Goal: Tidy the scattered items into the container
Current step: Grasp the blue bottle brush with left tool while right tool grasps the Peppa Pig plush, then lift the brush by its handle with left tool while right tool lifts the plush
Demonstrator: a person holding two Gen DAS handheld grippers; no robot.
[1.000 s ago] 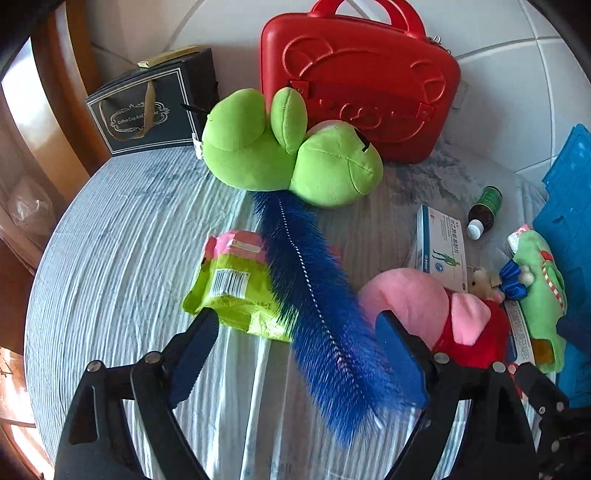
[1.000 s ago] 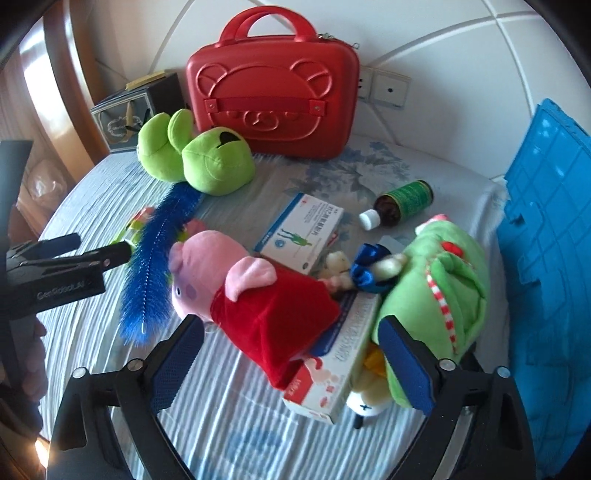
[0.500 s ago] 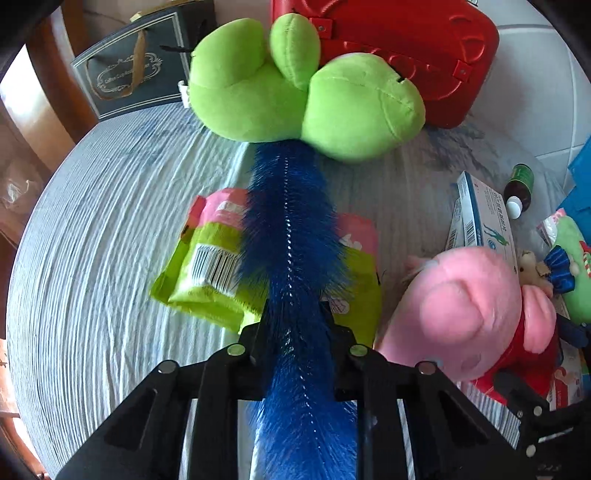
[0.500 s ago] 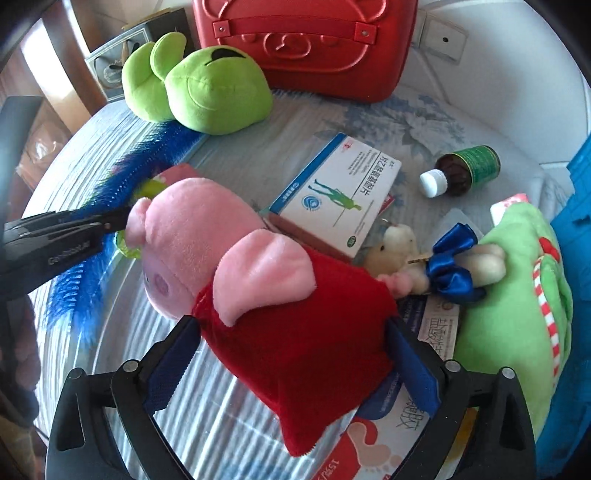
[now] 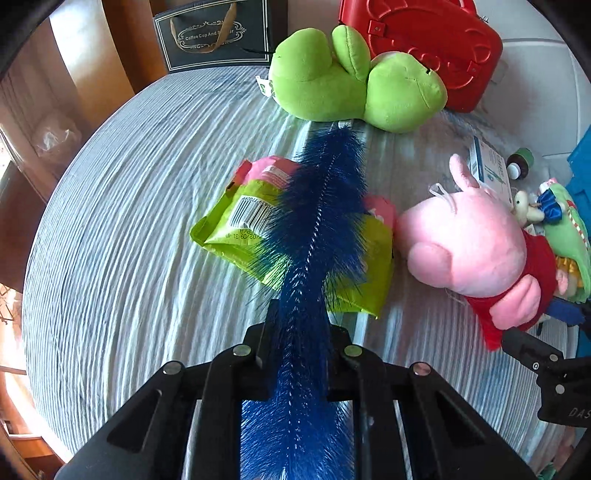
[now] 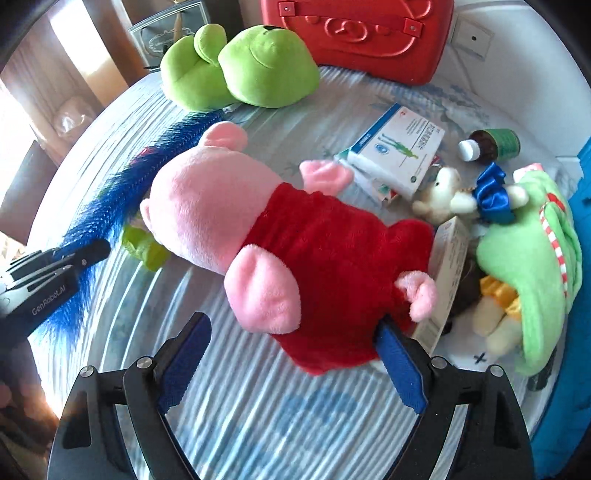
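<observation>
The blue bristle brush (image 5: 317, 236) is clamped between the closed jaws of the left gripper (image 5: 299, 332), its bristled length running up toward 12 o'clock across a green snack pouch (image 5: 236, 236) that lies flat on the striped tablecloth (image 5: 129, 221). The brush tip points at the green frog plush (image 5: 354, 81), which sits at 12 o'clock against the red carry case (image 5: 436, 40). Over at 3 o'clock, the pink pig plush (image 6: 266, 229) in its red dress lies face down, and the right gripper (image 6: 291, 354) has its jaws spread wide around the dress hem, blue pads on either side. Just past the pig, a white medicine box (image 6: 399, 155), a brown bottle (image 6: 491, 144) and a green plush in a striped outfit (image 6: 532, 266) crowd near the blue container (image 6: 581, 206) at the right edge. A dark gift bag (image 5: 214, 33) stands at 11 o'clock.
</observation>
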